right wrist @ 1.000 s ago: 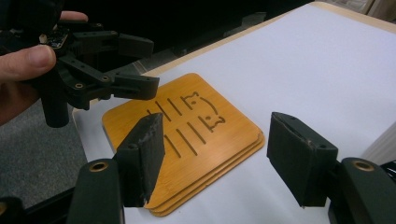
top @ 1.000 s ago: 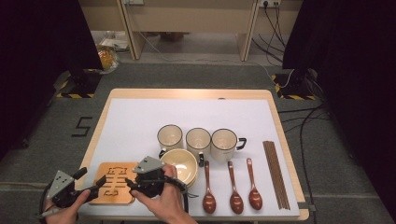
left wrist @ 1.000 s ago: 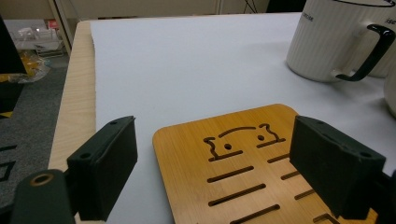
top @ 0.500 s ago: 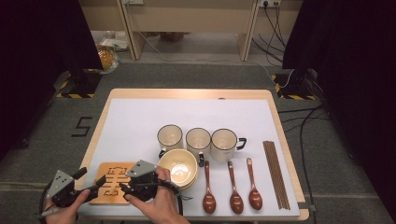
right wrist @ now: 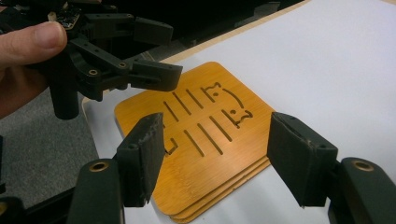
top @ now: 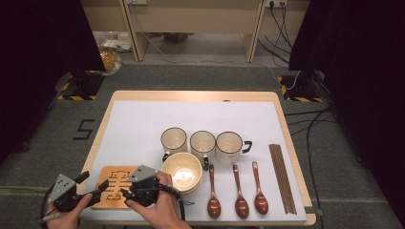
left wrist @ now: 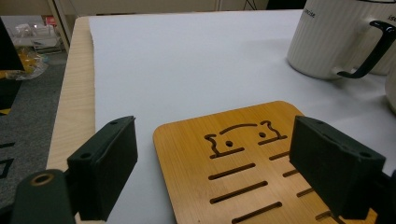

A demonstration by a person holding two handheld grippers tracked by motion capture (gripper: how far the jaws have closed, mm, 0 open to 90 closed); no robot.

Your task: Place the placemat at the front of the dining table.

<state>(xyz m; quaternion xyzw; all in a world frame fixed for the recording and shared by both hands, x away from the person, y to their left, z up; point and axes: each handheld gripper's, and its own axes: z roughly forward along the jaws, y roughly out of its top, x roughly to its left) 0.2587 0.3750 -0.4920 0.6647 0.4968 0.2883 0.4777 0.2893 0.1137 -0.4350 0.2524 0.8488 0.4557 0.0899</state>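
Note:
A stack of slotted bamboo coasters (top: 113, 185) lies on the white mat at the table's front left. My left gripper (top: 95, 184) reaches in from the left, open, its jaws straddling the coasters' (left wrist: 243, 172) near edge just above the top one. From the right, my right gripper (top: 125, 190) points left over the same stack (right wrist: 196, 140), open too, with nothing between its jaws. In the right gripper view the left gripper (right wrist: 161, 53) hovers at the stack's far corner, held by a hand. The left gripper (left wrist: 219, 158) and right gripper (right wrist: 219, 149) each look down their own spread jaws.
A cream bowl (top: 181, 172) sits just right of the coasters, touching the right hand. Behind it stand three white mugs (top: 203, 144) in a row. Three wooden spoons (top: 236, 191) and a bundle of chopsticks (top: 282, 176) lie to the right. The table's front edge (top: 239, 222) is close.
My right gripper has slid a little left and nearer the front edge, from beside the bowl to over the coasters. The left gripper has barely moved.

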